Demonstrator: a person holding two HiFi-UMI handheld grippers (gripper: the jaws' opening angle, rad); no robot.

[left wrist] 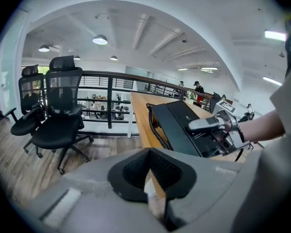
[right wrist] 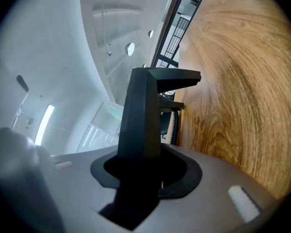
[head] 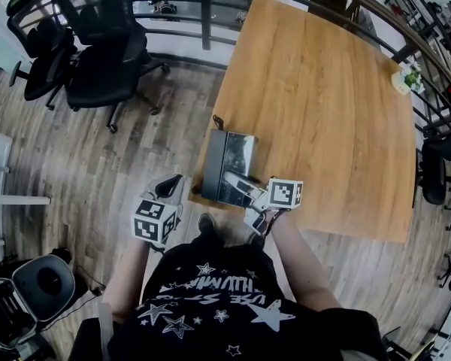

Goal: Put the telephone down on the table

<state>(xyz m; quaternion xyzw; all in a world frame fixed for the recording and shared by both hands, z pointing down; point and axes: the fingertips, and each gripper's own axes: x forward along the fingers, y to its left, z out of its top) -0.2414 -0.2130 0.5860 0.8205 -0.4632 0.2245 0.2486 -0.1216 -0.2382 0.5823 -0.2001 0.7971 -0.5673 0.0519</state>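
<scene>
Telephone (head: 227, 168) is hanging tilted over the desk's (head: 323, 111) near edge, clenched by the fingers of the right gripper (head: 242, 184), needing slow, level lowering well onto the wood before release, while the left gripper (head: 171, 183) is idling with fingers together, empty.

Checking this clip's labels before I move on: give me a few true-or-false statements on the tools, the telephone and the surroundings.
The right tool grips the telephone. True.
The left tool also grips the telephone. False: it holds nothing, beside the table.
The telephone is at the table's near edge. True.
The office chairs stand on the table's right. False: they stand to its left in the head view.
</scene>
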